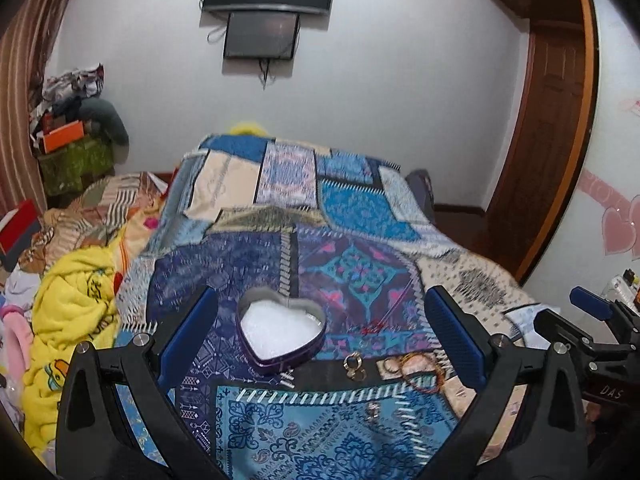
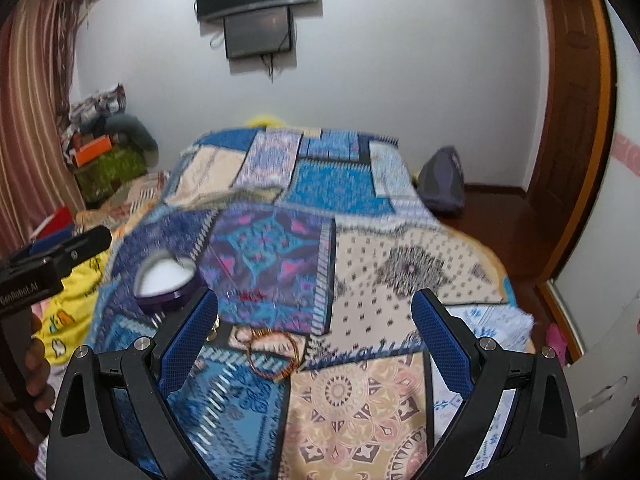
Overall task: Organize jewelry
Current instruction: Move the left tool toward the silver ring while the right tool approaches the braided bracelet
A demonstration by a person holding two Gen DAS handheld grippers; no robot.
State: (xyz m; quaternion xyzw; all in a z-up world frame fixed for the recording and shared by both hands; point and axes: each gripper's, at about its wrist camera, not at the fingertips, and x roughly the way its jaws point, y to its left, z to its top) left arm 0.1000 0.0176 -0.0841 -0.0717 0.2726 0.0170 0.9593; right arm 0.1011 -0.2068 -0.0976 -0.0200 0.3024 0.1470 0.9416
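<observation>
A purple heart-shaped box with white padding sits open on the patchwork bedspread; it also shows in the right wrist view. Gold earrings, thin bangles and a red-brown beaded bracelet and a small silver ring lie right of the box. The bracelets show in the right wrist view. My left gripper is open and empty, above the box and jewelry. My right gripper is open and empty, over the bracelets.
A yellow blanket and bedding pile lie left of the bedspread. Boxes and clothes are stacked in the far left corner. A wooden door stands at right. A blue-grey bag sits on the floor.
</observation>
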